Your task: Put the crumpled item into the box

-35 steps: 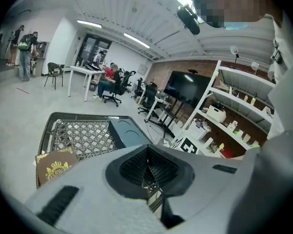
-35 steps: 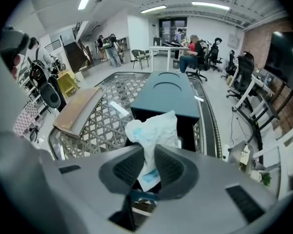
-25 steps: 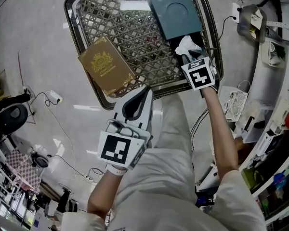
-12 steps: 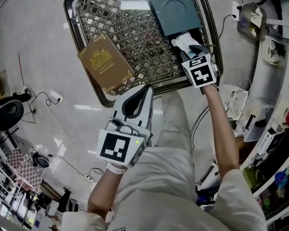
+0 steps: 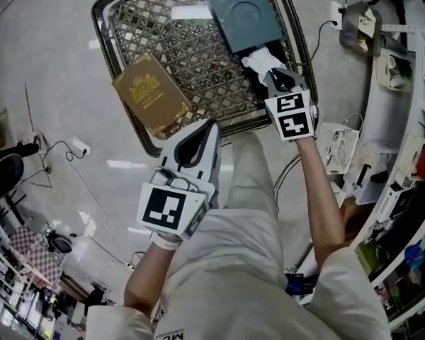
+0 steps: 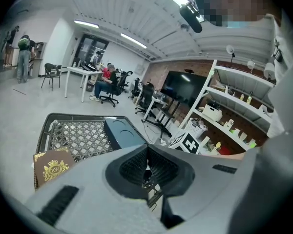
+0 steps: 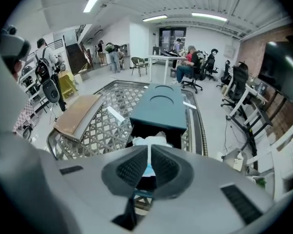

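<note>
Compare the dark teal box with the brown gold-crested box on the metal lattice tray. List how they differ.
The dark teal box is open at its near end, black inside, with a white crumpled item there; the brown gold-crested box is closed. The teal box bears a pressed circle; the brown one a gold crest. The teal box lies within the metal lattice tray; the brown one overhangs its rim. Both are flat and rectangular.

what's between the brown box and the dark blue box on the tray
Only bare tray mesh, with one pale streak, separates the brown box and the blue box; the head view shows it.
</note>
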Demonstrator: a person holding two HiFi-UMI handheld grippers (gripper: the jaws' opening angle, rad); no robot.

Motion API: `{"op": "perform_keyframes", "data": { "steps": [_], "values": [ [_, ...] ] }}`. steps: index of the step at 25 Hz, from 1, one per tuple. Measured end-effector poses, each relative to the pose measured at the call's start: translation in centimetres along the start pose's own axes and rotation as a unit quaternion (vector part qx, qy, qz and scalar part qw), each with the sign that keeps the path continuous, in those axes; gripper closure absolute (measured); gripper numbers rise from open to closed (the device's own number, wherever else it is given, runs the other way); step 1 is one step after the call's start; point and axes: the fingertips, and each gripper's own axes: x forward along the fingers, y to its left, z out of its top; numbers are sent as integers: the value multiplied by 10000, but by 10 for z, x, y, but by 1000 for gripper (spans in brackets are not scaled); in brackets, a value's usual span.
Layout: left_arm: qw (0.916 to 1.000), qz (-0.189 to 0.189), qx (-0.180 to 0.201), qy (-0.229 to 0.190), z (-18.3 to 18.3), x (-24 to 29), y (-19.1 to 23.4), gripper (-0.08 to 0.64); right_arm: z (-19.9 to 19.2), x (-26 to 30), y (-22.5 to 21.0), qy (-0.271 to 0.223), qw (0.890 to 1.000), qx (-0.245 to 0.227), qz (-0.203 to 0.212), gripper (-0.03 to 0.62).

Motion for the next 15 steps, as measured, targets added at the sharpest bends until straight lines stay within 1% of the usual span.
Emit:
{"op": "perform_keyframes", "data": {
  "steps": [6, 12, 15],
  "values": [
    [9995, -99, 159, -271, 14, -13, -6, 535, 11, -41, 2, -309, 9993, -94, -207, 574],
    [9987, -117, 188, -459, 28, -30, -9, 535, 48, -99, 14, -1038, 9938, -203, -356, 577],
    [9983, -88, 228, -521, 33, -38, -9, 535, 67, -131, 19, -1292, 9899, -304, -497, 577]
  ]
}}
